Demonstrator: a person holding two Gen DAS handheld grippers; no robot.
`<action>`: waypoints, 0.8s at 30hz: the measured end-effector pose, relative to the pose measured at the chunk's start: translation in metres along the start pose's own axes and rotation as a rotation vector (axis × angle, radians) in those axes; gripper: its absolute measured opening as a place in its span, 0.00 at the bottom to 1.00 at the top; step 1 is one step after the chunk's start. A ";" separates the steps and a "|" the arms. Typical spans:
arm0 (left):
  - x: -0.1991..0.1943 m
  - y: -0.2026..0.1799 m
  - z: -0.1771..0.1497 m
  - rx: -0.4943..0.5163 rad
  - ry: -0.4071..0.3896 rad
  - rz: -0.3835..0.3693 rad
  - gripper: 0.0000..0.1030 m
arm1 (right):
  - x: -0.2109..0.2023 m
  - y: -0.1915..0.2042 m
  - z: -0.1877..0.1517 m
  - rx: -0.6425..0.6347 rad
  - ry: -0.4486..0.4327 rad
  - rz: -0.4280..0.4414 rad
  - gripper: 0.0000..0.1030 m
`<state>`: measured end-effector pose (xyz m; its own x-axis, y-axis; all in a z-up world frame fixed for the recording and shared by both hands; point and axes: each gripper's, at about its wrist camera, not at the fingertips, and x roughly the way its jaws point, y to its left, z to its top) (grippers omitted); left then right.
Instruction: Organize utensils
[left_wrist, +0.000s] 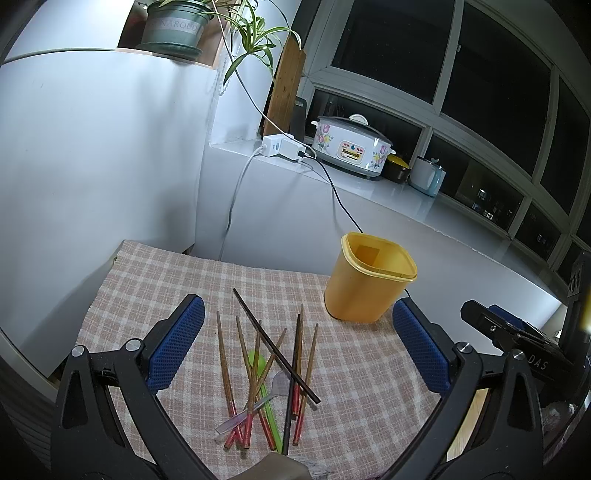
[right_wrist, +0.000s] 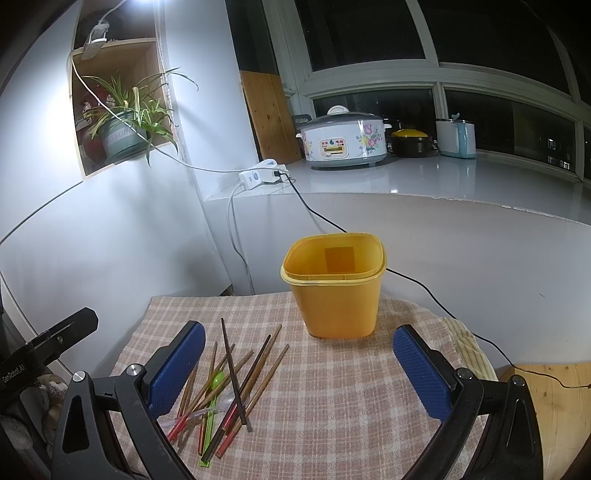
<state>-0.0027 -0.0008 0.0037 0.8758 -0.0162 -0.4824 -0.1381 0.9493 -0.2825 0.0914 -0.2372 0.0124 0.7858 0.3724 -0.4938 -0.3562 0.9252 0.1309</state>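
A checked cloth (left_wrist: 155, 280) carries one yellow tub (left_wrist: 369, 280), upright, with the utensils heaped just to its left. The right view alone shows a plant (right_wrist: 129, 122) in a wall niche; the left view alone shows the pile framed between the left gripper (left_wrist: 295, 343) fingers. The right gripper (right_wrist: 299, 363) and left both gape wide, holding nothing. The pile: about eight chopsticks (left_wrist: 258, 369), one green spoon (left_wrist: 258, 365), one clear fork (left_wrist: 258, 402).

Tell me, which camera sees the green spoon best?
The left wrist view: the green spoon lies near the middle under crossed chopsticks, bowl and handle both showing. The right wrist view shows it off to the side, partly behind the finger.
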 end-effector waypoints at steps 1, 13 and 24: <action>0.000 0.000 0.000 0.000 0.000 0.000 1.00 | 0.000 0.000 0.000 0.000 0.000 -0.001 1.00; -0.001 0.002 0.000 -0.005 0.001 0.003 1.00 | 0.001 -0.001 -0.001 0.003 0.003 -0.001 1.00; -0.002 0.002 0.000 -0.004 0.002 0.004 1.00 | 0.002 -0.002 -0.001 0.005 0.007 0.000 1.00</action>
<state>-0.0044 0.0010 0.0039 0.8741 -0.0130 -0.4856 -0.1435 0.9481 -0.2837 0.0928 -0.2385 0.0100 0.7822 0.3723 -0.4995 -0.3540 0.9254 0.1353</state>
